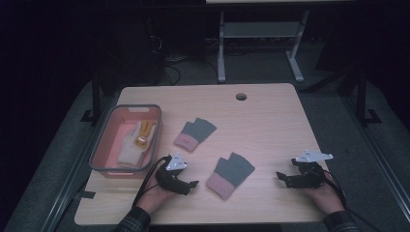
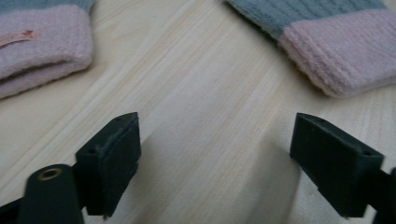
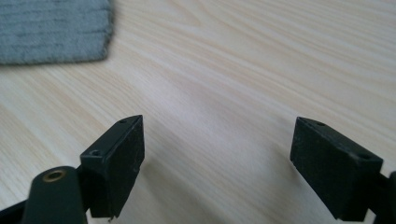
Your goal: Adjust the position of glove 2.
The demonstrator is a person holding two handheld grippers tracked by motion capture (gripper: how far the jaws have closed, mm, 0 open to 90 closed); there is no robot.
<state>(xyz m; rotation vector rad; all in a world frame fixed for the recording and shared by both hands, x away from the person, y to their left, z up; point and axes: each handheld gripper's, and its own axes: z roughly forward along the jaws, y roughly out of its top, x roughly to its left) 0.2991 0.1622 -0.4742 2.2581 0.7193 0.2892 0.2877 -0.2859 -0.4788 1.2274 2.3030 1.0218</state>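
Because both grippers hang over bare wood with nothing between their jaws, the main risk is a poor first pinch on the near glove (image 1: 230,175). It lies flat on the counter (image 1: 270,116) near the front edge, about midway between the left gripper (image 1: 192,184) and the right gripper (image 1: 279,176), pink cuff toward the person and grey fingers pointing away. A second glove (image 1: 195,134) lies farther back, toward the bin (image 1: 99,147) at the left edge, which already holds some pale cloth items.

The left gripper's jaws are spread wide. In the left gripper view the near glove's cuff (image 2: 345,51) sits ahead and to the right of the gap, and the second glove's cuff (image 2: 42,49) ahead and to the left, so neither is lined up between the jaws. If that gripper closes where it is, I judge it would meet only wood.

The right gripper's jaws are also spread, empty, with a grey corner of the near glove (image 3: 53,30) ahead and to the left in the right gripper view, well outside the gap.

The knit is thin and lies flush, so jaws coming down shallow could slide over it or push it along the counter. A pinch on one layer alone could let the glove unfold and droop when lifted toward the bin.
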